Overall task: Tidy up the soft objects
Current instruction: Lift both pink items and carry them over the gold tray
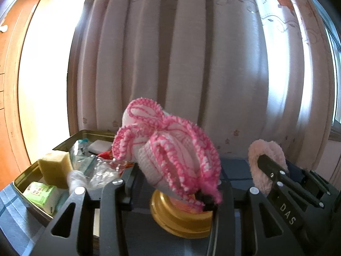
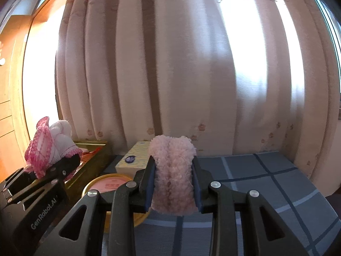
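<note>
At far left sits a gold tin tray (image 1: pixel 64 144) of clutter. The left gripper (image 1: pixel 170 183) pinches a pink-trimmed knitted piece (image 1: pixel 170 149) aloft above a gold lid (image 1: pixel 181 219); rightward, the right gripper (image 2: pixel 172 183) clamps a fluffy pink piece (image 2: pixel 172 170) — both lifted off the checked tabletop (image 2: pixel 266 181), likely for sorting.

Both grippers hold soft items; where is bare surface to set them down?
Free: the checked blue cloth right of the fluffy pink piece, toward the curtain. Crowded: left side, with the gold tray, the gold lid and the yellow box.
</note>
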`<state>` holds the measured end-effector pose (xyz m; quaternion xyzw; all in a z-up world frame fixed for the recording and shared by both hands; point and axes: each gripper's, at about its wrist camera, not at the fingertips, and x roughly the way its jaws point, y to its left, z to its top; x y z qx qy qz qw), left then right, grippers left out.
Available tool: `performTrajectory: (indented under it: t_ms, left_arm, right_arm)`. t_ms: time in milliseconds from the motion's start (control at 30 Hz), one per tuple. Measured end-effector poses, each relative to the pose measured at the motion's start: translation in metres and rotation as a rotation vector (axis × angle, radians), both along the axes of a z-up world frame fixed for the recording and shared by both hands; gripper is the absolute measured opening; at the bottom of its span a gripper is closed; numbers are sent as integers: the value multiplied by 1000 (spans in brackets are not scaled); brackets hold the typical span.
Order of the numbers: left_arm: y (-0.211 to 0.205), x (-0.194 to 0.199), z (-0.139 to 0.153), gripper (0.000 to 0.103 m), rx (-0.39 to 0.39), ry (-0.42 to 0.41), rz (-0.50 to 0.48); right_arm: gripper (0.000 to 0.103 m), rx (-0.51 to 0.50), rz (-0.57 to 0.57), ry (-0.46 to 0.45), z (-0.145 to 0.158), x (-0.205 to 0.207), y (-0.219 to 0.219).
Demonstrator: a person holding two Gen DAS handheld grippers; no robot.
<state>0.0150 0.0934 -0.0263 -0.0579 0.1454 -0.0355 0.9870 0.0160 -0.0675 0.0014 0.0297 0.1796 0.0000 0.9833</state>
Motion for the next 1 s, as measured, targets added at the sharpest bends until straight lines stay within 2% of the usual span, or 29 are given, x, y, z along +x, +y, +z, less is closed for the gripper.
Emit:
performTrajectory:
  t_ms: [267,1000]
  left_arm:
    - [27,2,-2,40,-20,2,35]
    - [88,16,-3,40,-1,21,148]
  right_arm:
    - [33,-8,41,-2,0,5,27]
    - [33,-18,168,0,0,31,100]
